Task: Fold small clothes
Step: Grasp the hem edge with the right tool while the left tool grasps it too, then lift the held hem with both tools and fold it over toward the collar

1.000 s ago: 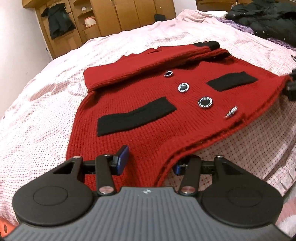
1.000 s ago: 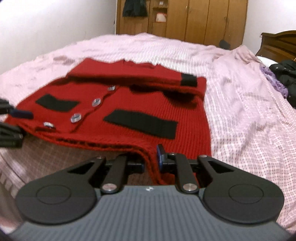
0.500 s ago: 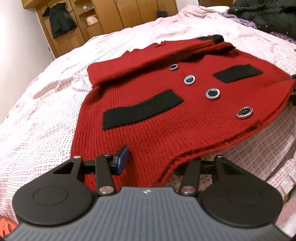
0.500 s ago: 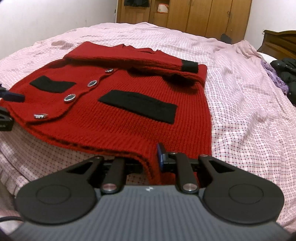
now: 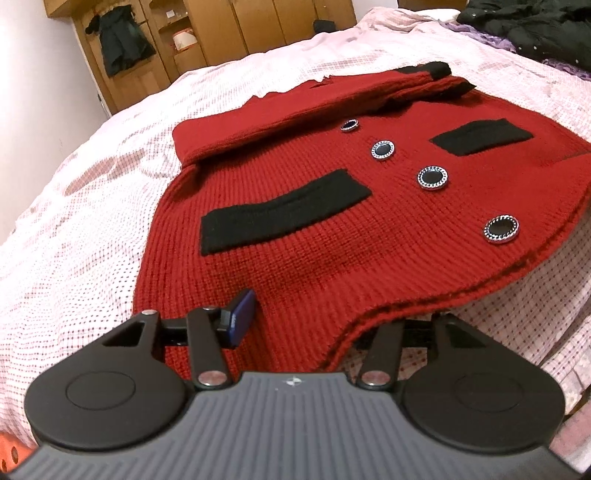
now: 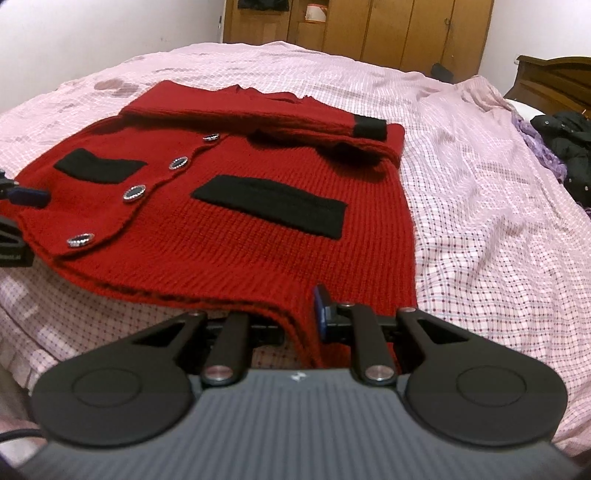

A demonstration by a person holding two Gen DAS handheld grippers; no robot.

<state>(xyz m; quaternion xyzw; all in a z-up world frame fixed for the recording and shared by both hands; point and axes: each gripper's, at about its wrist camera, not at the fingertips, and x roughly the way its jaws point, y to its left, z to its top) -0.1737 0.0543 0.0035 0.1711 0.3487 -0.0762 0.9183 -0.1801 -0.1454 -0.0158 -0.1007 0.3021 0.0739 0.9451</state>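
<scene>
This is a bedroom in a home. A wide bed [image 6: 480,206] with a pink checked sheet [image 5: 74,236] fills most of both views. At the far wall stands a wooden wardrobe [image 6: 406,29] with tall doors and open shelves, a dark garment [image 5: 118,40] hanging on it. At the right, a dark wooden headboard [image 6: 554,81] shows, with what seems a black coat [image 6: 565,144] heaped near it.

Red knit cardigan [image 5: 332,236] lies buttoned, sleeves apparently folded across its top.
</scene>
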